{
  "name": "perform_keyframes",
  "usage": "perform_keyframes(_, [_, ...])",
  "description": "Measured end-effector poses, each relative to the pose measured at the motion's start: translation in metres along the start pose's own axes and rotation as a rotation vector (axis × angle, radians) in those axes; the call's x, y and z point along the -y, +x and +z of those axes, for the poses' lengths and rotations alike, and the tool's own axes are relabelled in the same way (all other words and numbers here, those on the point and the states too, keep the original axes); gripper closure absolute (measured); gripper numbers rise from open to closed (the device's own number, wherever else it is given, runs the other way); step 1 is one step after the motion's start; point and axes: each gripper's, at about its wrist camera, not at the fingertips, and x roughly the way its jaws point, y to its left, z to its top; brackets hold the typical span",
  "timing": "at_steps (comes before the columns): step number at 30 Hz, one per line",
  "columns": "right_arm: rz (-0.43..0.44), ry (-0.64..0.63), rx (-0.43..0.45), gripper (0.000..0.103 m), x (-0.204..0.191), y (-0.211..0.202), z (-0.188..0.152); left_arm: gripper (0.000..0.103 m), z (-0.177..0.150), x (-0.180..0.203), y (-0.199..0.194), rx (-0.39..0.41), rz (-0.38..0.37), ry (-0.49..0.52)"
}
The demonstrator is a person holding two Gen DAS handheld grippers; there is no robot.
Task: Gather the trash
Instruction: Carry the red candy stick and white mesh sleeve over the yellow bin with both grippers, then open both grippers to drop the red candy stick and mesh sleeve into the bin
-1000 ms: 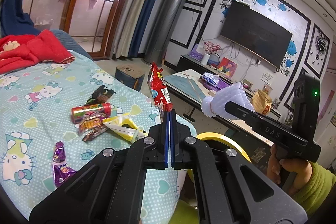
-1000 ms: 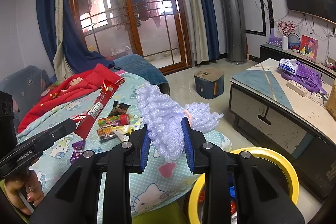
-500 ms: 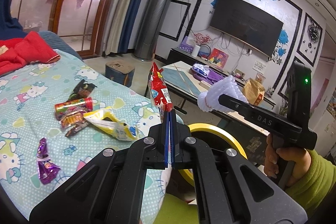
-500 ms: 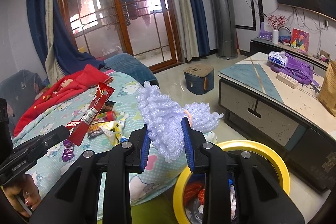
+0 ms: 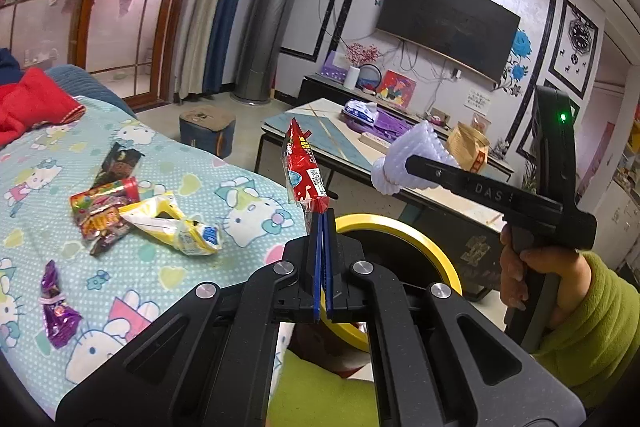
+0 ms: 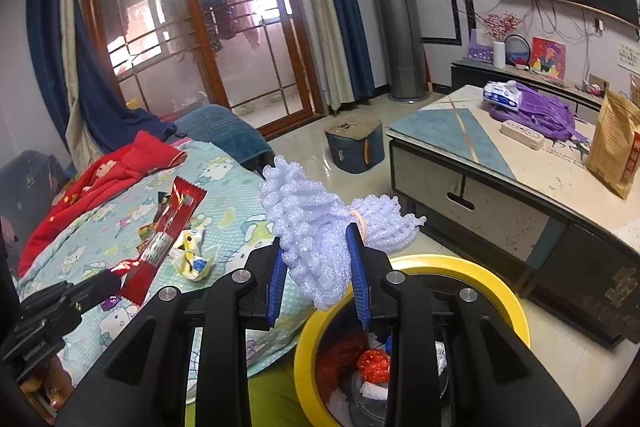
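My left gripper (image 5: 322, 223) is shut on a red snack wrapper (image 5: 303, 166), which stands up from the jaws near the yellow-rimmed trash bin (image 5: 408, 235). My right gripper (image 6: 318, 259) is shut on a white foam fruit net (image 6: 316, 227) and holds it above the bin (image 6: 460, 267), which holds red and white trash. The net also shows in the left wrist view (image 5: 404, 159), and the red wrapper in the right wrist view (image 6: 168, 227). More wrappers lie on the Hello Kitty sheet: a yellow one (image 5: 172, 223), a red pile (image 5: 104, 207), a purple one (image 5: 56, 303).
A low coffee table (image 6: 500, 163) with a purple bag and a brown paper bag stands right of the bin. A red garment (image 6: 108, 179) lies at the bed's far end. A small blue stool (image 6: 354, 143) stands on the floor.
Both grippers have moved with their loads from over the bed toward the bin. The bin's inside now shows under the right gripper. Both grips are unchanged.
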Motion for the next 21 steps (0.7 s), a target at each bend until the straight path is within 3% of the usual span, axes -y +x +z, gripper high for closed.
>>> perform_keyframes(12, [-0.032,0.062,-0.037,0.075,0.025,0.001,-0.008,0.103,-0.011,0.026,0.022,-0.071,-0.039,0.061])
perform_keyframes(21, [-0.044,0.145,-0.065,0.075,0.054,0.003,-0.014,0.103,-0.032,0.059,0.052,-0.153,-0.089,0.165])
